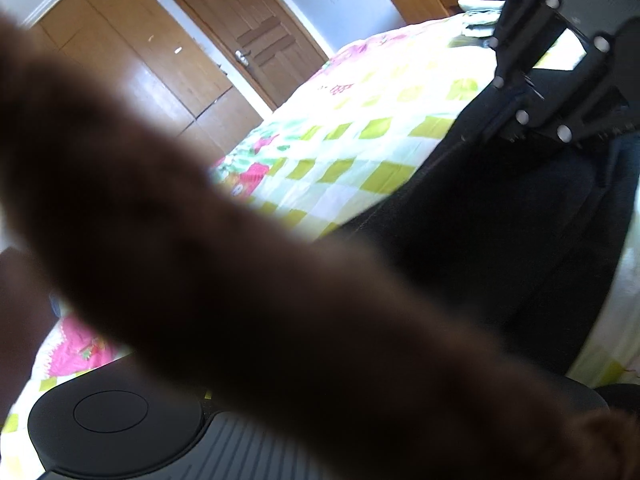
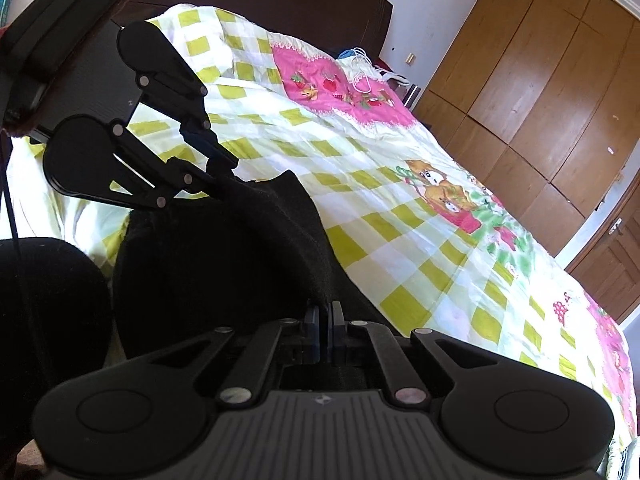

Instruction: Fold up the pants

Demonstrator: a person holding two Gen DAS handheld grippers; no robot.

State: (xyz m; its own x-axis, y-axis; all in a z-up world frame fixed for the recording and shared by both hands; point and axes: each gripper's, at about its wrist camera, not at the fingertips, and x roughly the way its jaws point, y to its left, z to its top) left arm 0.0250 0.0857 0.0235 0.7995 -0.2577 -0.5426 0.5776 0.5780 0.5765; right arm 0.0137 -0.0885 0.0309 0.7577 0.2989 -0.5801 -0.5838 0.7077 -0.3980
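Blurred brown fabric, apparently a sleeve (image 1: 224, 264), lay closest to the left wrist lens and blocked the middle of that view, hiding the left gripper's own fingertips there.

1. Gripper state
- Right gripper (image 2: 327, 322): jaws were drawn narrow, pads pinched on an edge of the pants (image 2: 224, 264) at 6 o'clock in the right wrist view.
- Left gripper (image 2: 230, 184): seen at 10 o'clock in the right wrist view, its jaws were closed onto a raised corner of the same garment. The grip looked shallow, at the very edge of the cloth.

2. Location of the garment
- The pants rested on the checked bedspread (image 2: 400, 216), at the near side of the bed, between the two grippers. Part of the cloth was lifted off the bedding where the grippers held it; the rest sagged in a dark mound.

3. Hazards (judgement)
- The left grip could slip, since little cloth appeared to sit between the pads; a sharp pull would probably free it.
- Unequal lift on the two held points would skew the fold line.
- The sleeve across the left lens left that side unmonitored, so a snag could go unnoticed.
- Dragging low could bunch the bedspread under the garment.

4. Appearance of the garment
- Black, matte, fairly thick knit or fleece-like cloth. Seams and legs could not be told apart in the shadow. The upper edge curved smoothly; the bulk was rumpled, not flat
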